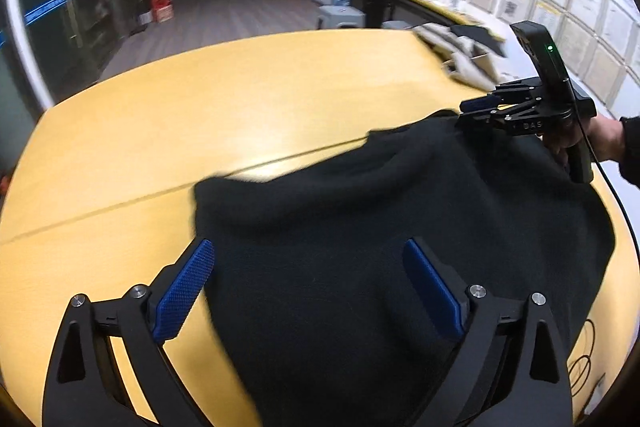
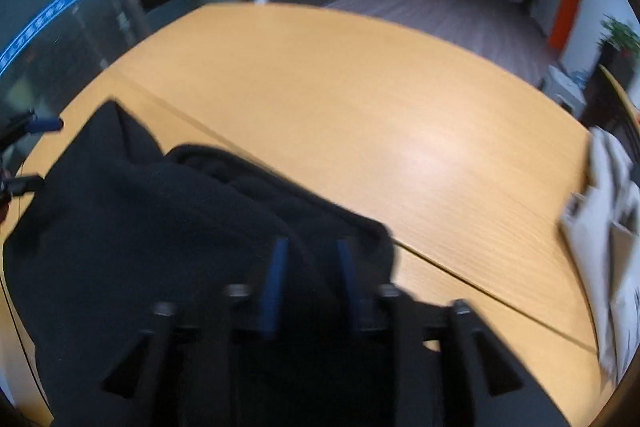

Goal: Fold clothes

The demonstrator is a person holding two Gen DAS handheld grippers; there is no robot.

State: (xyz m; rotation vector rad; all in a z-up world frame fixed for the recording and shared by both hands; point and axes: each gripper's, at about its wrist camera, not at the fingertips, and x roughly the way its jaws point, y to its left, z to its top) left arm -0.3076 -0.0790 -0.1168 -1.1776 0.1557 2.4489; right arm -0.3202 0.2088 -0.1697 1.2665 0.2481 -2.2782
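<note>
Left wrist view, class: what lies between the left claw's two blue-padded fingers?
Black fleece garment, spread on the yellow wooden table, fills the gap between the open left claw's fingers.

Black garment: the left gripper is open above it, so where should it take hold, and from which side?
The near left corner of the black garment, approached from the bare table side: that edge lies flat and exposed beside the open left gripper.

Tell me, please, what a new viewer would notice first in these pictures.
A large black garment covers the near part of the yellow table. The right gripper pinches its far corner, while the left gripper hangs over it, jaws wide apart. Pale clothes lie at the far edge.
</note>
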